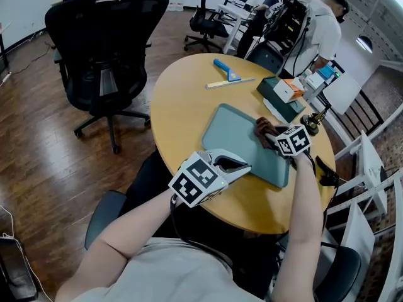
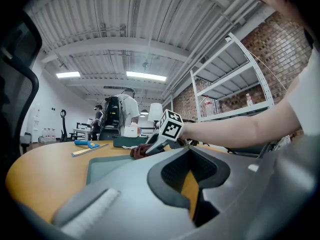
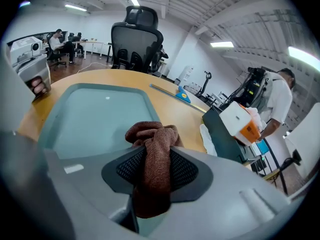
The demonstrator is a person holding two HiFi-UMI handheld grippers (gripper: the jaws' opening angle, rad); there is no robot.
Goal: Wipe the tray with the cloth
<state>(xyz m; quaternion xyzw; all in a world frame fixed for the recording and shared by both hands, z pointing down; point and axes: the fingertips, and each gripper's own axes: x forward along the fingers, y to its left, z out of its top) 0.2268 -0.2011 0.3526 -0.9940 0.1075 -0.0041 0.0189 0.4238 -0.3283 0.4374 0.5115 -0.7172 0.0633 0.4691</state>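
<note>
You can read no words or numbers here. Your left cube (image 1: 197,180) and right cube (image 1: 293,141) show only black-and-white squares. Any print on the box (image 1: 288,90) is too small.

The room was brightly and evenly lit from above: strip lights (image 2: 145,76) on the ribbed ceiling burned white in the left gripper view, and further ceiling lights (image 3: 222,44) glared in the right gripper view. Shadows were soft; the office chair (image 1: 104,55) cast only a faint one on the wood floor (image 1: 38,137). The tray (image 3: 95,114) carried a small glint. Both gripper views bulged like a fisheye, with black corners and bent lines at the edges. The left gripper (image 2: 191,186), close to its lens, was blurred, as was the shell of the right gripper (image 3: 152,166), while the cloth (image 3: 150,131) showed its weave sharply. The head view was crisp in the middle and stretched at its rim
</note>
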